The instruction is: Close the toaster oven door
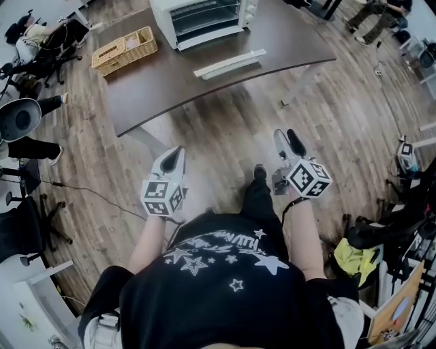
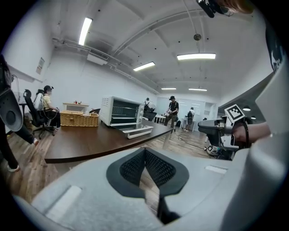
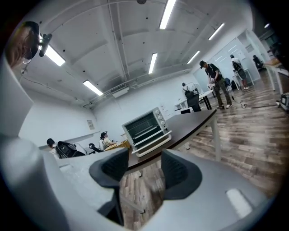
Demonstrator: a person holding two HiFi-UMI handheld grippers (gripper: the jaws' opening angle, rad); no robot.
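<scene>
The white toaster oven [image 1: 204, 20] stands at the far edge of the dark brown table [image 1: 170, 85]. Its door [image 1: 229, 63] lies folded down flat in front of it. Both gripper views show the oven [image 2: 121, 112] [image 3: 145, 127] well ahead, with the door [image 3: 154, 142] lowered. My left gripper [image 1: 174, 155] hovers over the wood floor short of the table, shut [image 2: 144, 155] with nothing between the pads. At the right, my right gripper [image 1: 287, 140] is likewise over the floor and stands open [image 3: 145, 159], empty, with a clear gap between its pads.
A wicker basket [image 1: 125, 50] sits on the table left of the oven. Office chairs and a seated person [image 1: 30, 41] are at the far left. Bags and gear [image 1: 381, 238] crowd the right side. People stand [image 2: 172, 111] beyond the table.
</scene>
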